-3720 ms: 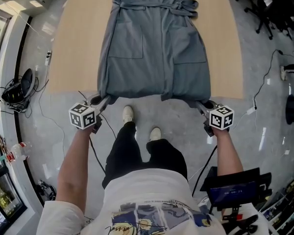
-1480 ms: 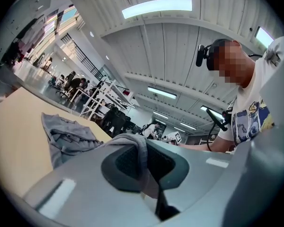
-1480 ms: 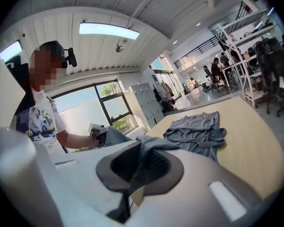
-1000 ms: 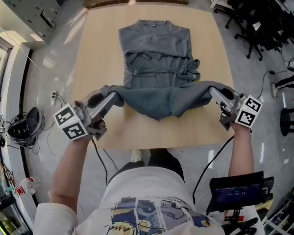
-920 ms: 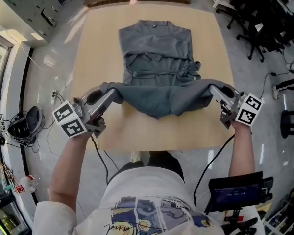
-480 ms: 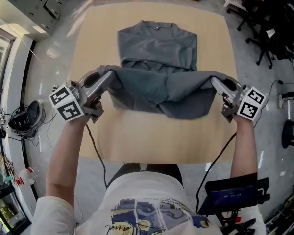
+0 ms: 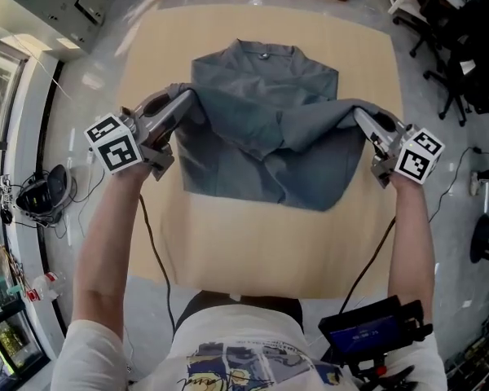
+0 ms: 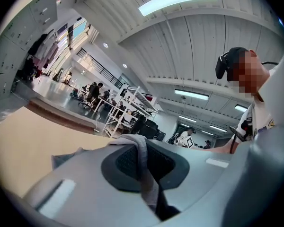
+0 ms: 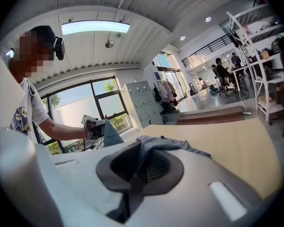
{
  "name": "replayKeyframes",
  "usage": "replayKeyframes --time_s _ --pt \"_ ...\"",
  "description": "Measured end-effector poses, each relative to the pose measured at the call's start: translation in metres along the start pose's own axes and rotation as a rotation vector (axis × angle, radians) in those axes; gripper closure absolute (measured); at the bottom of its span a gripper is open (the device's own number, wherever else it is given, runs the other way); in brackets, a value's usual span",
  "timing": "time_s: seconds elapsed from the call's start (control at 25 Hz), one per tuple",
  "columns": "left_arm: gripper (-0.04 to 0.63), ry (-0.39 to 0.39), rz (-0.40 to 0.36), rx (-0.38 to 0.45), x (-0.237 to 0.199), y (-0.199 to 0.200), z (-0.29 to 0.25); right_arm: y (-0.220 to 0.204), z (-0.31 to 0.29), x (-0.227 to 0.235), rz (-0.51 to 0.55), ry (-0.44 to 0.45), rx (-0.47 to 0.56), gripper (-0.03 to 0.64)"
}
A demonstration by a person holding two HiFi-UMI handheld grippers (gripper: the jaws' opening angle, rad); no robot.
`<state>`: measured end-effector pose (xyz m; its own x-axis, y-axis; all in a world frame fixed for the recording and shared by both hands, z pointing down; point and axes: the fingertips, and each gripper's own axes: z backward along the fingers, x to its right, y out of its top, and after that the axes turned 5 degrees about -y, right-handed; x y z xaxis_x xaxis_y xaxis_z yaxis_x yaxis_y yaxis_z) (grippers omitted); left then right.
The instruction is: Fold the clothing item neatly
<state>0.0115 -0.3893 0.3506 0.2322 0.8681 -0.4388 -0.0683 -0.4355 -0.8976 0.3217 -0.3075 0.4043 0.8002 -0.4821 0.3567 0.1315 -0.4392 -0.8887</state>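
Note:
A grey garment [image 7: 265,129] lies on the light wooden table [image 7: 253,235], its collar end at the far side. Its near hem is lifted and doubled back over the middle. My left gripper [image 7: 182,103] is shut on the hem's left corner, and grey cloth [image 8: 144,167] is pinched between its jaws in the left gripper view. My right gripper [image 7: 360,115] is shut on the right corner, with cloth [image 9: 139,169] nipped between its jaws in the right gripper view. The hem sags between the two grippers above the lower layer.
Bare table top stretches between the garment and me. Black office chairs [image 7: 464,39] stand to the right of the table. Cables and a dark bag [image 7: 33,198] lie on the floor at the left. A screen device [image 7: 371,332] sits low at the right.
Both grippers have carried the hem away from me, from over the table's near part to over the garment's middle. The fold now lies closer to the collar.

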Motion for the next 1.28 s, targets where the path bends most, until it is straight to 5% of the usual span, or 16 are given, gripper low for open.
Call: replayKeyframes --time_s 0.36,0.56,0.68,0.84,1.28 --pt "0.581 0.153 0.076 -0.010 -0.105 -0.045 -0.029 -0.050 -0.048 0.090 -0.096 -0.127 -0.026 0.609" --pt "0.577 0.299 0.072 -0.076 -0.151 -0.074 -0.034 -0.082 -0.073 0.118 -0.086 -0.213 -0.111 0.599" --pt "0.547 0.358 0.070 -0.140 -0.171 -0.089 -0.041 -0.093 -0.088 0.120 -0.105 -0.186 -0.156 0.465" --pt "0.501 0.373 0.075 -0.192 -0.180 -0.102 -0.044 -0.104 -0.091 0.117 -0.080 -0.173 -0.213 0.388" --pt "0.459 0.406 0.073 -0.241 -0.186 -0.099 -0.030 -0.116 -0.076 0.118 -0.088 -0.196 -0.256 0.385"
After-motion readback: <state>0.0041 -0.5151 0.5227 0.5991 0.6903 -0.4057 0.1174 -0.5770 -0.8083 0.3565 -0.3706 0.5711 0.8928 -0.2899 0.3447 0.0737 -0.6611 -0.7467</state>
